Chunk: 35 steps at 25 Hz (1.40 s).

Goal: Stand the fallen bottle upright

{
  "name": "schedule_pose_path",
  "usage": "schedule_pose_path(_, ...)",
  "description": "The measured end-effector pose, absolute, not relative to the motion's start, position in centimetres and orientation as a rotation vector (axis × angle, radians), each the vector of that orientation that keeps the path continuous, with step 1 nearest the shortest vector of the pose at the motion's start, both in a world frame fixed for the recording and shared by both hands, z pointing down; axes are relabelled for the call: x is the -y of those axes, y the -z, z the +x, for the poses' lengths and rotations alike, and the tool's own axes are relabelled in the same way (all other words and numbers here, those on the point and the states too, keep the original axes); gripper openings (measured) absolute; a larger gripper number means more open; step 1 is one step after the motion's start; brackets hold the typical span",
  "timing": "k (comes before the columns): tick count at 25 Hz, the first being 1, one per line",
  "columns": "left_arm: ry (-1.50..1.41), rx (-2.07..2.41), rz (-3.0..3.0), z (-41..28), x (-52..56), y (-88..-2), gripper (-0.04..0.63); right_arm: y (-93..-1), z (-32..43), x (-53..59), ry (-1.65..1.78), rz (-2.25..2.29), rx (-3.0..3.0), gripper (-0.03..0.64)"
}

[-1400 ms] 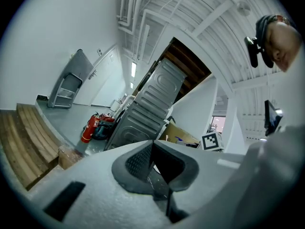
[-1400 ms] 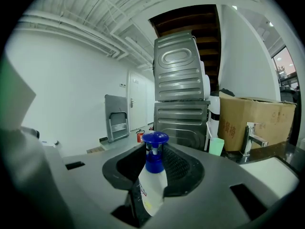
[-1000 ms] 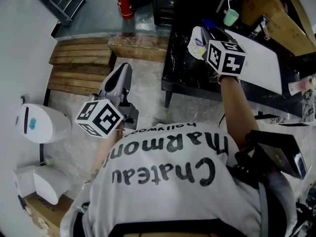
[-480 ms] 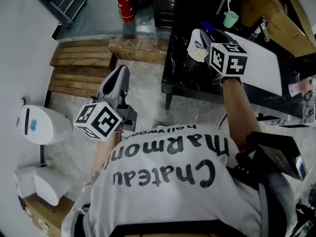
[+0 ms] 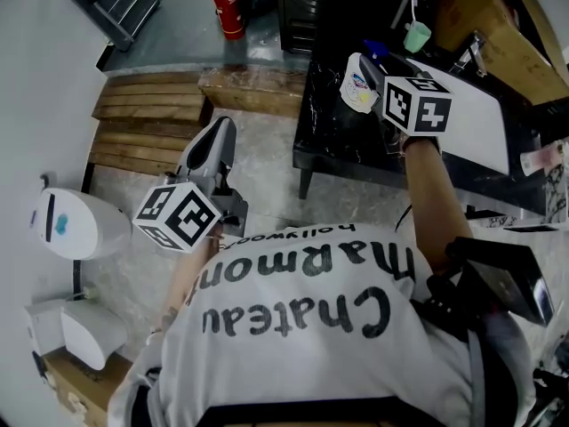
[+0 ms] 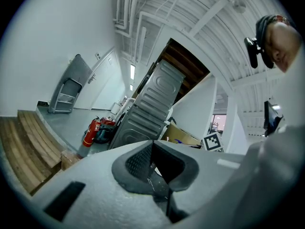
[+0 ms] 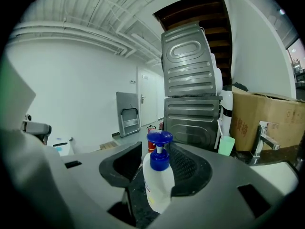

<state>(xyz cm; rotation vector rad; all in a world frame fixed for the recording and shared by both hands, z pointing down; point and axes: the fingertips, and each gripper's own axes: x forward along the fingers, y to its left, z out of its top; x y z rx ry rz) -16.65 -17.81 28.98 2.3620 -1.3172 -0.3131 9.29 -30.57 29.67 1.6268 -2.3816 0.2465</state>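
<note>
A white pump bottle [image 7: 159, 180] with a blue pump head stands upright on the black marble table [image 5: 329, 140]. In the head view the bottle [image 5: 358, 83] is at the table's far left part. My right gripper [image 7: 155, 161] has it between its jaws, which have just been opening; a narrow gap shows beside the left pad, so the pads no longer press on it. Seen from the head, the right gripper [image 5: 373, 74] reaches in from the bottle's right. My left gripper [image 5: 216, 140] hangs over the floor, away from the table, its fingertips together on nothing [image 6: 152, 149].
A green cup [image 5: 415, 34], a white slab [image 5: 471, 114] and a cardboard box [image 5: 484, 7] lie beyond the bottle. A faucet [image 7: 263, 140] and stacked metal machines [image 7: 190, 89] stand behind. Wooden steps [image 5: 142, 118] and a fire extinguisher [image 5: 227, 3] are left of the table.
The right gripper has tipped slightly and its marker cube has shifted a little right. The bottle has come more upright between the jaws. The left gripper has stayed put.
</note>
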Motion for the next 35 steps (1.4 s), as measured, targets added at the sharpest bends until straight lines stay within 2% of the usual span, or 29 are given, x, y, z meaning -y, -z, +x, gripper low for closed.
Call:
schedule_pose_path(4,0.310,1.308,2.366,-16.3,17.9,-29.0,0.015,-30.1,10.0,30.6,-0.281,1.634,2.367,0.178)
schedule_pose_path(15,0.306,1.284,2.383,-15.4,18.3,-28.9,0.015,-29.1,11.5,30.1,-0.335,1.681,2.402,0.204)
schedule_pose_path(35,0.307,1.171,2.459,-10.9,20.6,-27.7,0.015,-25.5,13.6,27.8,-0.347,1.731,2.520,0.204)
